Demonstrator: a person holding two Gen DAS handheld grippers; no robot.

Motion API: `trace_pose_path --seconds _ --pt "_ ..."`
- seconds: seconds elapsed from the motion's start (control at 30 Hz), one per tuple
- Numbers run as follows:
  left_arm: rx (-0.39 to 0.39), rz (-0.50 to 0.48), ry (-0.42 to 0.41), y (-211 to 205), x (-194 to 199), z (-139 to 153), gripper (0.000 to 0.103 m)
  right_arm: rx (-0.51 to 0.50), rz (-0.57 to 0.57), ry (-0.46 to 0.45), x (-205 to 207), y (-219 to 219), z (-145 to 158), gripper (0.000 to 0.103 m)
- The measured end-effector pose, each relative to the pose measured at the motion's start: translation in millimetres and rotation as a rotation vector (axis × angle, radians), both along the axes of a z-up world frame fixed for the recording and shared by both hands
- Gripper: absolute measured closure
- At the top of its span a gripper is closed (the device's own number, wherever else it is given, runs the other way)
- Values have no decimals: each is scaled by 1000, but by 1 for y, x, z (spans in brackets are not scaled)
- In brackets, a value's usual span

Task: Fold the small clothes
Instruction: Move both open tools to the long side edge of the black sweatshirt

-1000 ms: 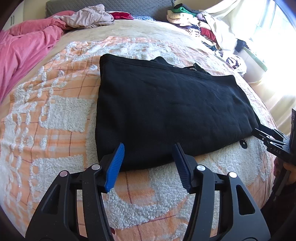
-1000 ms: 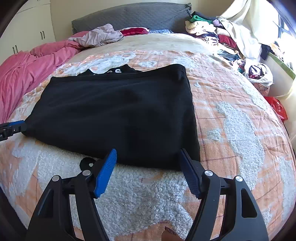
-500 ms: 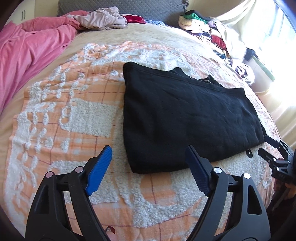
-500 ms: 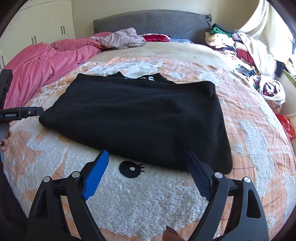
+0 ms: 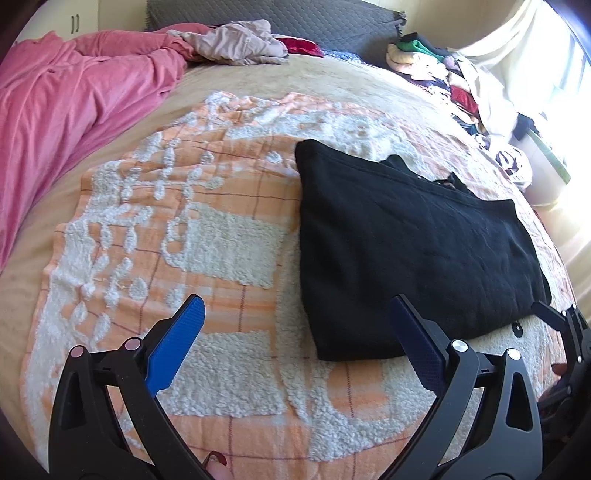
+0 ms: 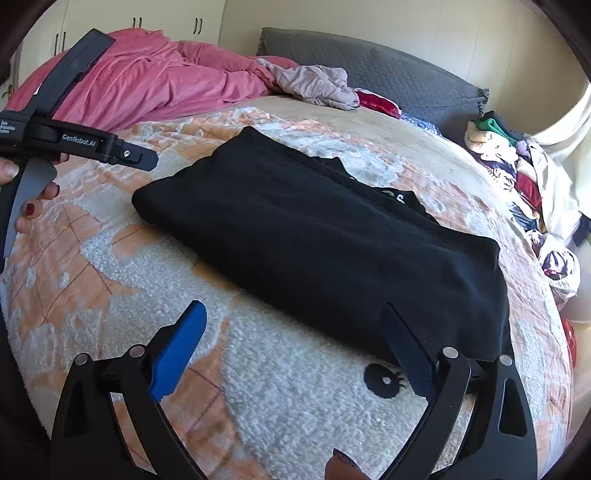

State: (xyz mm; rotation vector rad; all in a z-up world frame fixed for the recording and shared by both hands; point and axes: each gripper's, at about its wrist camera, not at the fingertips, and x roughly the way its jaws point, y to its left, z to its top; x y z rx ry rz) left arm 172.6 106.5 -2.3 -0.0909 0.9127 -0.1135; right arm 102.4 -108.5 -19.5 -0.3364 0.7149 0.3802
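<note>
While both grippers hang over the bed, the black garment lies folded flat into a rough rectangle on the orange-and-white fleece blanket, w/ a bit of collar or strap poking out along its far edge; white lettering peeks out there in the right wrist view.

Left gripper: jaws spread wide, they've just been opening, nothing between the blue pads except blanket. Its right finger overlaps the near corner of the garment in the pic, but can't tell if it touches the cloth. Doesn't look like a grip tho.

Right gripper: same deal, jaws wide and just been opening, only white fleece between them. Its right finger sits by the garment's near edge, next to a small black eye-shaped print on the blanket.

From the right wrist view you also see the left gripper's body off at the left edge, held by a hand w/ red nail polish, just past the garment's left end.

Background stuff: pink duvet bunched on the left side of the bed, a crumpled beige garment up near the grey headboard, and a messy pile of clothes at the far right by the bright window.
</note>
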Motion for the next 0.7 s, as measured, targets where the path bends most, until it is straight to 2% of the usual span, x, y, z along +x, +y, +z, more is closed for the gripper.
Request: trace_pose_path --seconds 0.33,0.5,0.7 --pt "10 83 13 23 11 -6 10 -75 84 -9 15 57 -12 8" --pt "-19 115 30 32 19 -10 10 -140 87 -16 31 83 -20 8" --pt "1 147 15 36 26 -7 10 -181 73 -33 51 105 -27 8"
